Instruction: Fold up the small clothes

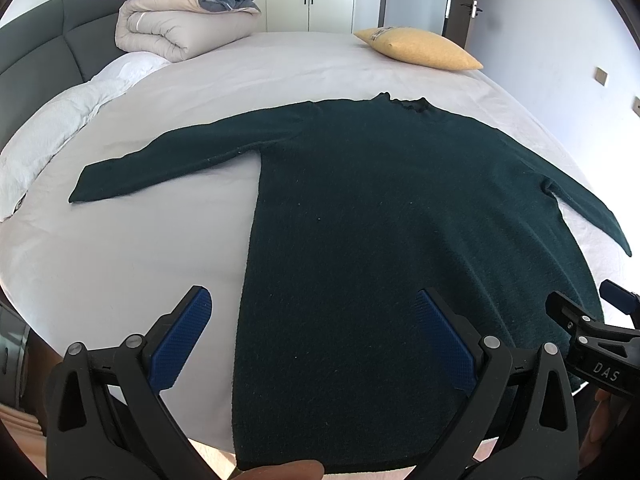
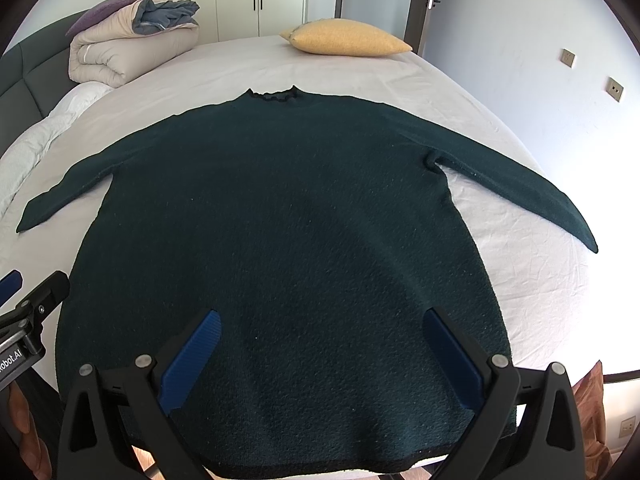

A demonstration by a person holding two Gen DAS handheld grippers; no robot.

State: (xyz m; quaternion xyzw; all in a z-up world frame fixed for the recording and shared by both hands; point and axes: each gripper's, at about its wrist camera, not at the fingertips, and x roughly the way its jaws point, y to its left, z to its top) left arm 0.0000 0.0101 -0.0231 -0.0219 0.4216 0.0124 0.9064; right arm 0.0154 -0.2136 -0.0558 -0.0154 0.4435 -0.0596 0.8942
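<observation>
The dark green sweater (image 2: 280, 220) lay flat on the bed (image 2: 520, 248), sleeves spread. The left gripper (image 1: 312, 300) and the right gripper (image 2: 322, 316) hovered over its hem, jaws wide and empty.

Dark green sweater (image 2: 280, 208) on white sheet (image 2: 520, 248), yellow pillow (image 2: 348, 38), beige duvet (image 2: 120, 52), blue-padded black hand-held gripper (image 2: 320, 324).

dark green sweater (image 2: 280, 208), flat, sleeves spread
</observation>
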